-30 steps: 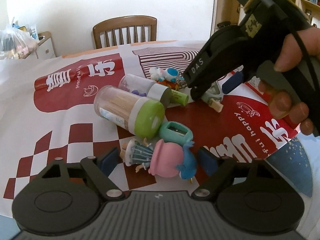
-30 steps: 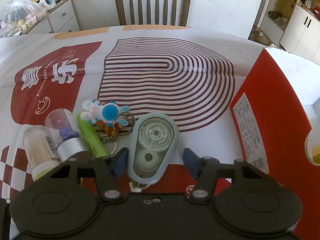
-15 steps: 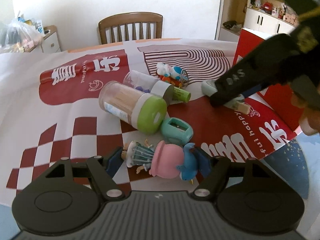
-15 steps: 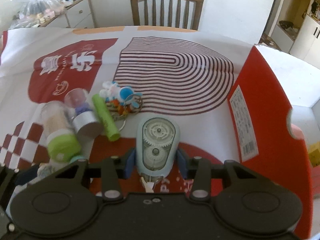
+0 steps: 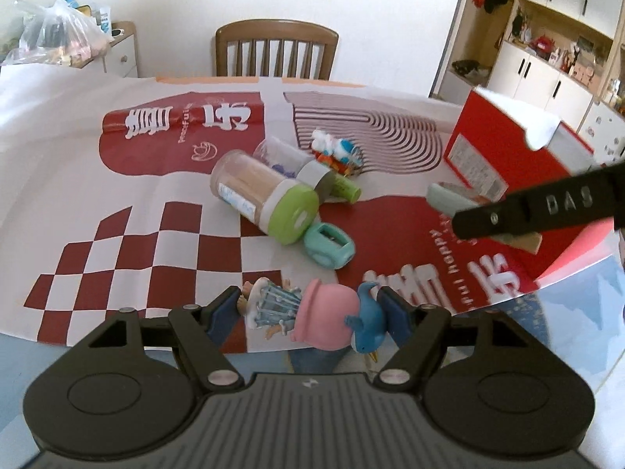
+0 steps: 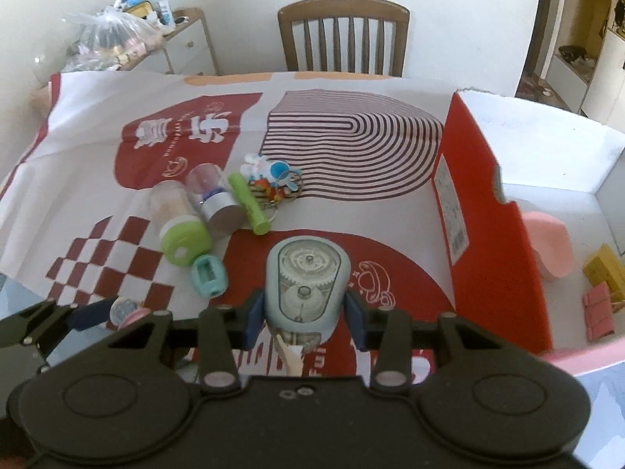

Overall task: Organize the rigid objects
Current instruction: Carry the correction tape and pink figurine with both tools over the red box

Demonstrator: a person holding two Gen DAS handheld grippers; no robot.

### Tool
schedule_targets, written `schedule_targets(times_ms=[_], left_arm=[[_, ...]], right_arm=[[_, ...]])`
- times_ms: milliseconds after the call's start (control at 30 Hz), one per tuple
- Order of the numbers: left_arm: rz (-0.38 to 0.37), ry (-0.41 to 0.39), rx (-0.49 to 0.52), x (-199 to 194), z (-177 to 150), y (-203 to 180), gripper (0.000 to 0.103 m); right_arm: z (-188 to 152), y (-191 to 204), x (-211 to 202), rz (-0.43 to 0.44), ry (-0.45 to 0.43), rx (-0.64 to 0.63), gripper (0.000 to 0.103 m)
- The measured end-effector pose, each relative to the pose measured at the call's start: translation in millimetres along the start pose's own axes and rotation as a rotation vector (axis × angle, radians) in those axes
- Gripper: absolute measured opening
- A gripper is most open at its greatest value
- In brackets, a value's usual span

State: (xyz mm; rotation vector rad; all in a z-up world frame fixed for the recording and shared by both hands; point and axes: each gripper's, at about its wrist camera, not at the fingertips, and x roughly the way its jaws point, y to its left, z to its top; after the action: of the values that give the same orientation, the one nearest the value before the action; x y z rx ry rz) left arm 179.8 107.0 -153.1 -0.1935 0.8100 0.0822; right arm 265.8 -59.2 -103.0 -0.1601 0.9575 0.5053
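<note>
The striped stretch of tablecloth (image 6: 351, 148) lies bare between the toy clutter — keychain (image 6: 273, 178), green tube (image 6: 250, 203) — and the red box wall (image 6: 480, 234) blocking the right.

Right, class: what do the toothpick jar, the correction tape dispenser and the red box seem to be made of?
Toothpick jar: probably clear glossy plastic, since the sticks show through; opaque green lid. Correction tape dispenser: likely smooth plastic, its clear window showing gears. Red box: seemingly matte cardboard, with thin walls and a cut notch.
</note>
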Motion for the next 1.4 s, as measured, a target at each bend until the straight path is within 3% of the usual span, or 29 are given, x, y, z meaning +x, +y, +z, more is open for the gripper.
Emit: schedule_targets(times_ms=[267,767,1000,1400], left_arm=[[-0.02,-0.021,-0.026,-36.3,15.7,-17.0,0.076],[-0.063,-0.109,0.033,-80.5,52.0,-80.8,0.076],[-0.085,-0.144,0.072,-85.1,72.0,-123.5,0.076],[-0.105,-0.133,0.148,-63.5,86.7,-198.9,0.076]], right_arm=[[-8.4,-7.5,-41.9,0.033,-0.045,-0.01,0.042],[-15.6,-51.4,-112.8,0.039,-0.172,0.001,0.042],[-14.9,-90.1,-130.9,0.012,-0.214,0.034,0.042],[-16.0,-160.6,-142.3,-0.019,-0.236,0.056,0.042]])
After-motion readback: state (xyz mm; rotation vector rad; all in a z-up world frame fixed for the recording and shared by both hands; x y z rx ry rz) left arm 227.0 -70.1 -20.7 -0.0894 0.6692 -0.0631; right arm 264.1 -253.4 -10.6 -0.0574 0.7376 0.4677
